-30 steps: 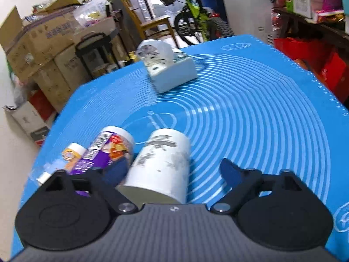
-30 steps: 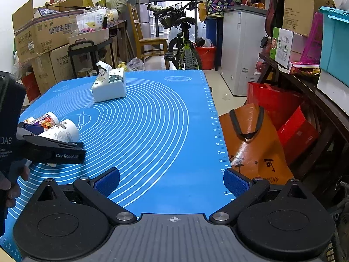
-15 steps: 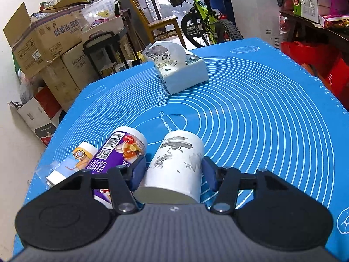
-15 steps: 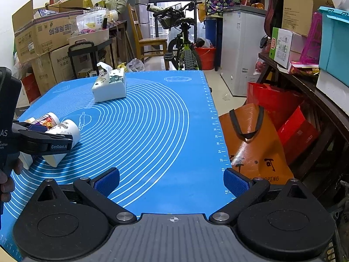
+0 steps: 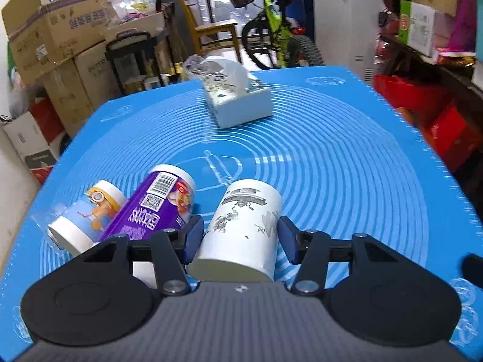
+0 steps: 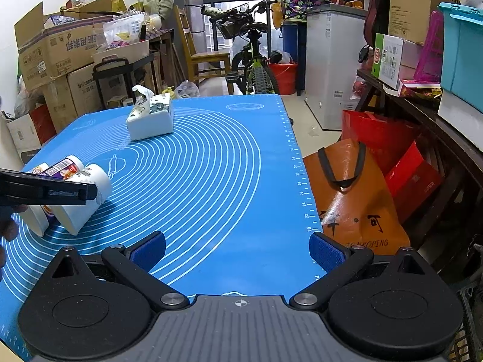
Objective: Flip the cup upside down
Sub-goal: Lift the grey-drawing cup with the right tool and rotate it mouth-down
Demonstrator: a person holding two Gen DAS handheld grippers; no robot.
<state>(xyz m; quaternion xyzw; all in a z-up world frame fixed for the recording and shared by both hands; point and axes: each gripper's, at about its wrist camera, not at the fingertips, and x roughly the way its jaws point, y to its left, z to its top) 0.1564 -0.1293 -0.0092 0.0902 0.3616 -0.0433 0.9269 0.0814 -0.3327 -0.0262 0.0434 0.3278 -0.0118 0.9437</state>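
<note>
A white cup with grey ink drawings (image 5: 241,229) is tilted on its side, its far end pointing away from me over the blue mat (image 5: 347,166). My left gripper (image 5: 238,235) is shut on the cup, one blue pad on each side. In the right wrist view the cup (image 6: 84,202) appears at the far left, lifted slightly, held by the left gripper (image 6: 66,193). My right gripper (image 6: 238,250) is open and empty above the mat's near edge.
A purple can (image 5: 154,208) and a small cartoon-printed bottle (image 5: 87,220) lie just left of the cup. A white tissue box (image 5: 238,99) sits at the far middle of the mat. Boxes, a chair and a bicycle stand beyond; red bags (image 6: 377,166) lie right of the table.
My left gripper closed from open onto the white cup and has raised it slightly. The right gripper has not moved.
</note>
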